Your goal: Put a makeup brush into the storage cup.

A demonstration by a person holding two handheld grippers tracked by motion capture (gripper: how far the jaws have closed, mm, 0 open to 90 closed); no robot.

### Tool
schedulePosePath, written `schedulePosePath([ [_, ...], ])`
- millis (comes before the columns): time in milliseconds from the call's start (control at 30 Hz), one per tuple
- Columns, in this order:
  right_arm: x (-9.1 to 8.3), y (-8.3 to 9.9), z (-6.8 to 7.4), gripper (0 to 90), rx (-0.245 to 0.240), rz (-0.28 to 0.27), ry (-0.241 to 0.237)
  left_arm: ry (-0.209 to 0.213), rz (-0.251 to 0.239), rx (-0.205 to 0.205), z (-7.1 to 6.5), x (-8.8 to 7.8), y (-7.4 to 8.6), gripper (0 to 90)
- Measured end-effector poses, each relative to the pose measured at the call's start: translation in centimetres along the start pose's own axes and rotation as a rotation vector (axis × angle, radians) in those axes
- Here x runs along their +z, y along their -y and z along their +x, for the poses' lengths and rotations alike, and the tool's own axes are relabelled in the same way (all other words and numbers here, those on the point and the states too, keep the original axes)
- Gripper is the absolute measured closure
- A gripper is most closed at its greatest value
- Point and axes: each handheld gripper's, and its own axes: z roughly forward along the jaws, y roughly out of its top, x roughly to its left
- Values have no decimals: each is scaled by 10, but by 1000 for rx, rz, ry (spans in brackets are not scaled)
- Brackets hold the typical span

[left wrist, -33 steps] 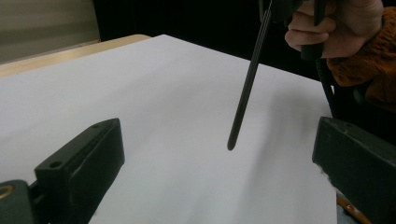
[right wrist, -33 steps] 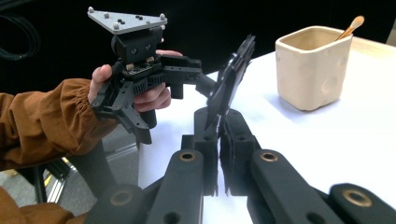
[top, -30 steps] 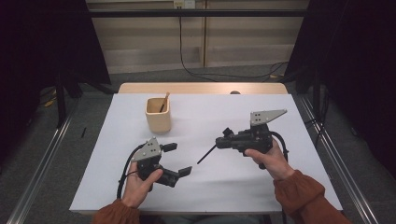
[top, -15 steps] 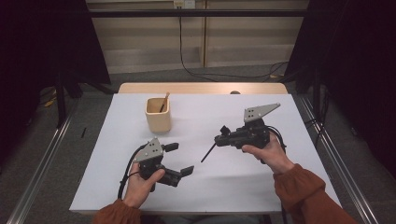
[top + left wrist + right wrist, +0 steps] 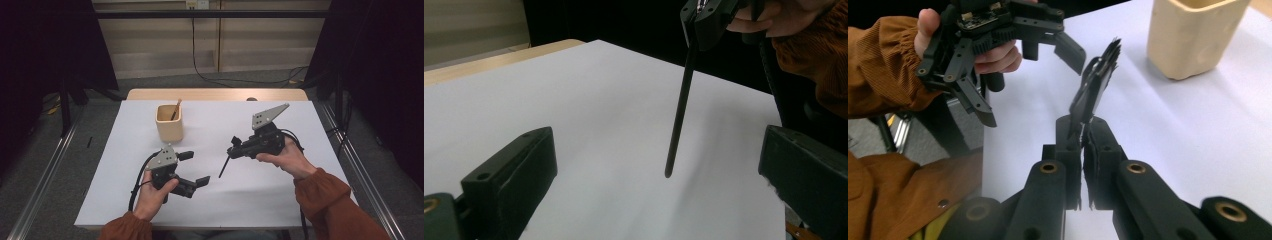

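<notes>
Both sleeves (image 5: 325, 200) are rust-orange corduroy with gathered cuffs. Each hand carries a black claw, the left claw (image 5: 192, 169) and the right claw (image 5: 234, 147), topped by a grey three-cornered plate (image 5: 267, 116) with small screws, and trailing a black cable (image 5: 136, 180).

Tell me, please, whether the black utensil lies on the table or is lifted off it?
Lifted: the right tongs are shut on the black utensil, whose lower tip hangs just above the white table.

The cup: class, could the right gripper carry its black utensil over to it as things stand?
Probably yes. The right gripper is shut on the black utensil, and bare table lies between it and the cup.
</notes>
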Motion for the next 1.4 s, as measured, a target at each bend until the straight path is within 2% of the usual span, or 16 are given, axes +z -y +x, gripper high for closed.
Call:
schedulePosePath([
  [133,2,-5,1,851,-21,34,3,-1,-3,3,0,1,-1,22],
  [367,4,-12,2,851,-30,104,2,5,7,16,-1,5,-2,22],
  [567,9,-14,1,851,-27,147,13,21,35,25,-2,11,-2,22],
  [700,12,-15,1,850,-24,176,4,29,29,21,-2,13,-3,22],
  [967,12,-15,-1,850,-17,168,5,13,16,26,-2,20,-3,29],
  [1100,12,-16,-1,850,-16,166,4,21,2,31,-5,24,-4,41],
  [1200,13,-16,-1,850,-14,164,0,28,10,32,-7,29,-6,50],
  [1300,14,-16,-1,850,-16,164,0,33,14,48,-9,34,-8,72],
  [1400,15,-16,0,850,-14,163,-2,32,12,79,-11,36,-9,146],
])
